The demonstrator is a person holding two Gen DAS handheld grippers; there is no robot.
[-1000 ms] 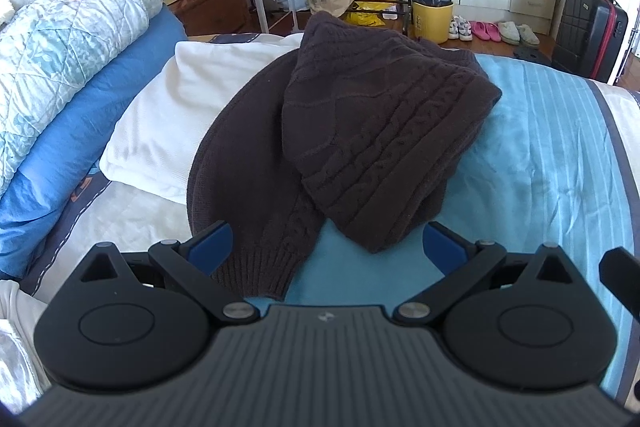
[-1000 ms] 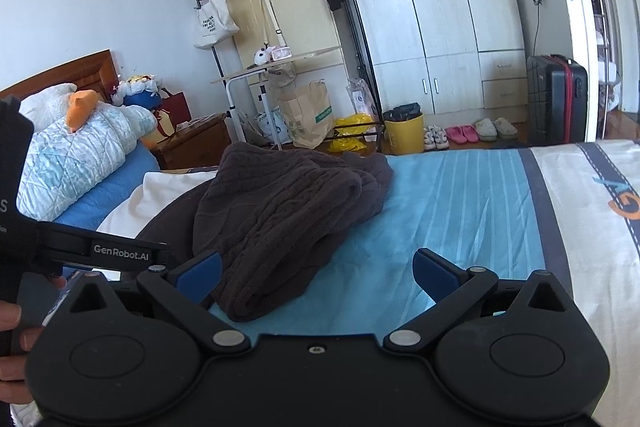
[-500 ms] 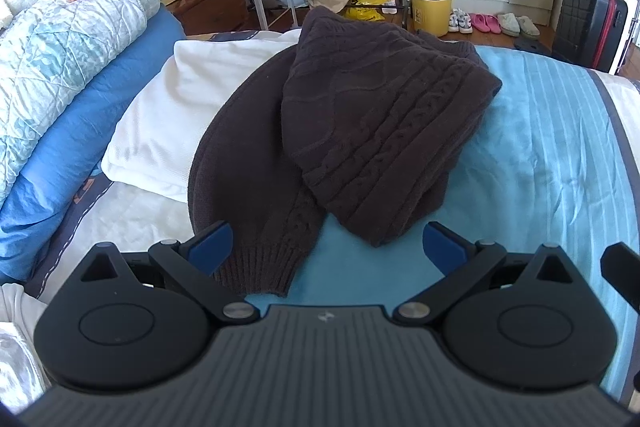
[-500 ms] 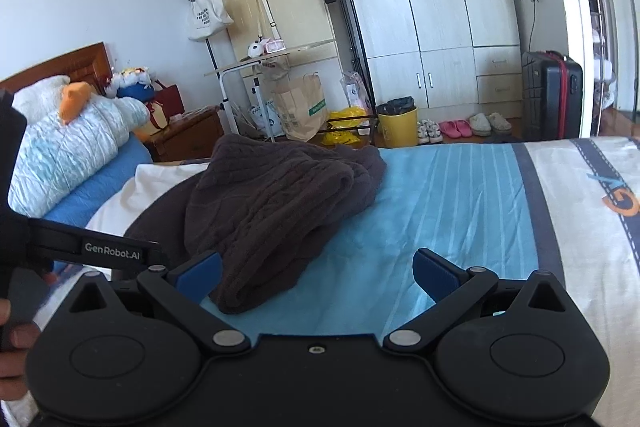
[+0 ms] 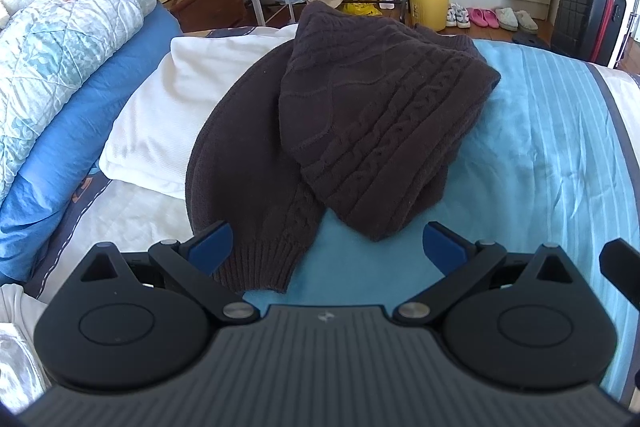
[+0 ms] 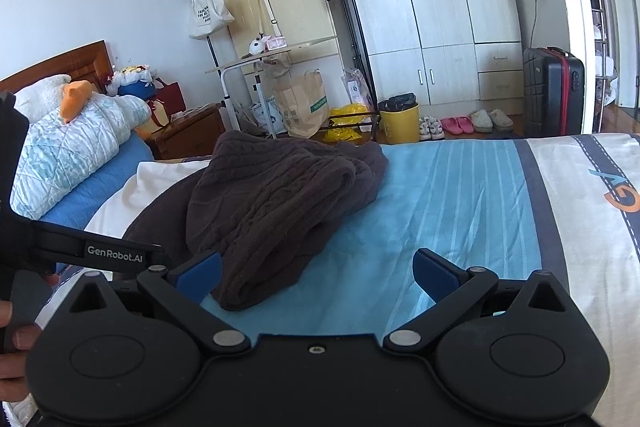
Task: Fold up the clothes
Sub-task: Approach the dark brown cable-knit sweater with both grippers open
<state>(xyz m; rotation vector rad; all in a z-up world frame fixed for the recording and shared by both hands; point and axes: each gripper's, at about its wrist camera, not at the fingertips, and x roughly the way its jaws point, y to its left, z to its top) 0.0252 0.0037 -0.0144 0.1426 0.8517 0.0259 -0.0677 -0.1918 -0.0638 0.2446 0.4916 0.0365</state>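
A dark brown cable-knit sweater (image 5: 360,131) lies in a bunched heap on the blue striped bed cover (image 5: 552,147), partly over a white pillow (image 5: 172,115). Its ribbed hem reaches toward me at the lower left of the left wrist view. My left gripper (image 5: 326,247) hovers open just above that near hem, with nothing between the fingers. In the right wrist view the same sweater (image 6: 280,203) sits ahead and to the left. My right gripper (image 6: 316,273) is open beside the heap's near right edge, holding nothing.
A quilted blue-white duvet (image 5: 60,39) and blue bedding lie on the left. Past the bed's far edge stand a yellow bin (image 6: 400,121), a paper bag (image 6: 300,107), slippers, a black suitcase (image 6: 554,91) and wardrobes. A hand (image 6: 12,347) holds the left device at the right view's left edge.
Both grippers have shifted only slightly toward the sweater; the right view has tilted a little. The sweater lies as before and both grippers stay open.
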